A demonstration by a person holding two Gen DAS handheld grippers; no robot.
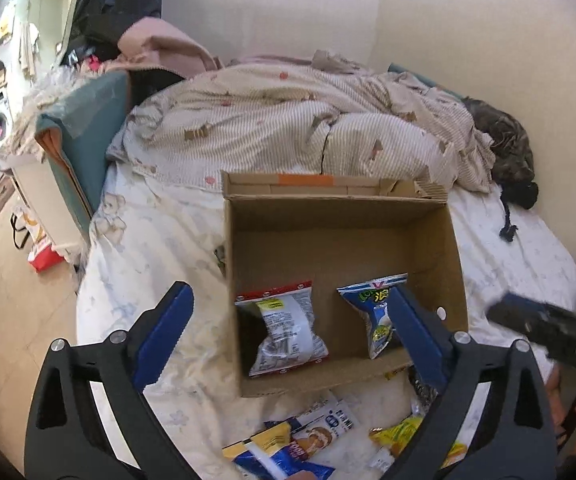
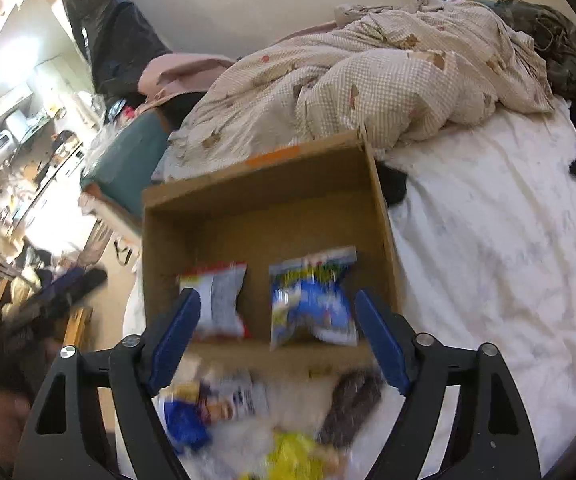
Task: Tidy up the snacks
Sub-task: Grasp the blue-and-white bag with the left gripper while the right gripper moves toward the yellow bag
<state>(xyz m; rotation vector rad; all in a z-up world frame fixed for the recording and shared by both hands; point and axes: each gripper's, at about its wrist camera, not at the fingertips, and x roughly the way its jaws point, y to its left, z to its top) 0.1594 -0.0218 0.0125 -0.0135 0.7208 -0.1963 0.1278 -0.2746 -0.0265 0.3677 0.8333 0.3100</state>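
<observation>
An open cardboard box (image 1: 340,216) (image 2: 263,188) sits on the bed. Inside stand a red-and-white snack bag (image 1: 283,328) (image 2: 217,300) on the left and a blue snack bag (image 1: 376,316) (image 2: 312,300) on the right. Several loose snack packets (image 1: 316,436) (image 2: 215,404) lie on the sheet in front of the box, with a yellow packet (image 1: 404,432) (image 2: 292,456). My left gripper (image 1: 292,328) is open and empty, hovering above the box's near edge. My right gripper (image 2: 277,320) is open and empty above the loose packets; it shows blurred in the left wrist view (image 1: 544,328).
A crumpled checked duvet (image 1: 296,128) (image 2: 368,80) lies behind the box. A dark camouflage cloth (image 1: 504,140) lies at the far right. White sheet (image 2: 488,260) spreads right of the box. The bed's left edge drops to the floor, with a red bag (image 1: 43,252) there.
</observation>
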